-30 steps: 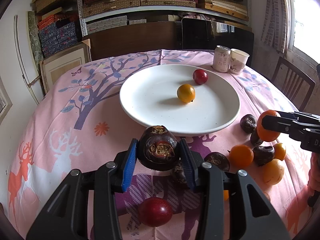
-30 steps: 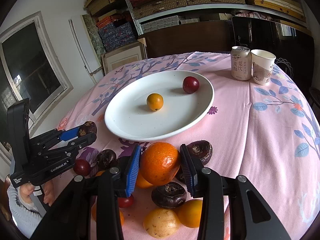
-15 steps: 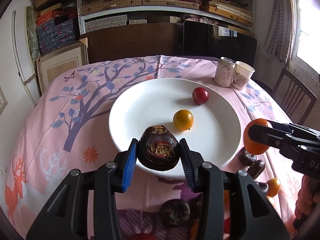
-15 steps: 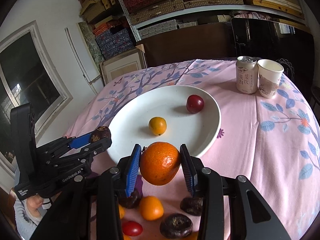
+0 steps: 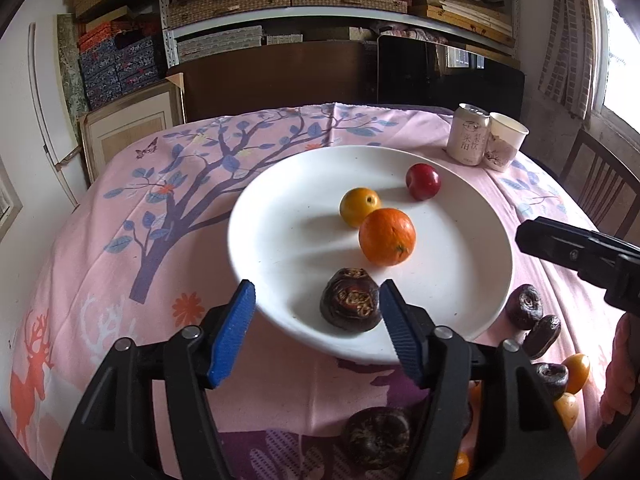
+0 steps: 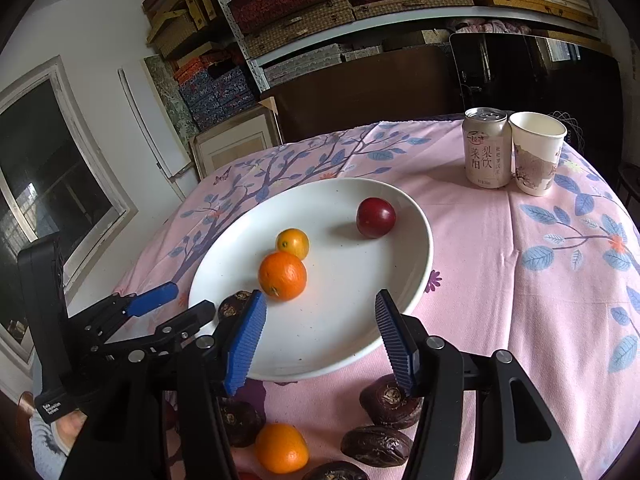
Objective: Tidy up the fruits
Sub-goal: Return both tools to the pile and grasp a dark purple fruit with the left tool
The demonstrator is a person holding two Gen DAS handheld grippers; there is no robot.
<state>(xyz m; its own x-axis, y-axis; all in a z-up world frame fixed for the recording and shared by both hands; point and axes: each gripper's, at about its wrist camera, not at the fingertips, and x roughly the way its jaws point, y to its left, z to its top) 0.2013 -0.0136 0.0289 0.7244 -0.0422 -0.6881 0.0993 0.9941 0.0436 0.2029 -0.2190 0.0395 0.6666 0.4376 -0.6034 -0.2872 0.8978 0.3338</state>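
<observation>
Having just released, both claws [image 5: 316, 332] [image 6: 318, 334] gape empty; orange [image 5: 387, 236] and chestnut [image 5: 350, 305] now sit on the plate [image 5: 472, 304].

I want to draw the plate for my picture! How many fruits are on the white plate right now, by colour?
On the white plate:
Orange: 1, the big orange fruit
Yellow: 1, the small yellow fruit
Red: 1, the red fruit
Dark brown: 1, the wrinkly dark fruit
Total: 4

plate [image 5: 280, 280] 1 | fruits on plate [image 5: 386, 236] 4 | can [image 6: 487, 148] 1 | cup [image 6: 536, 152] 1
</observation>
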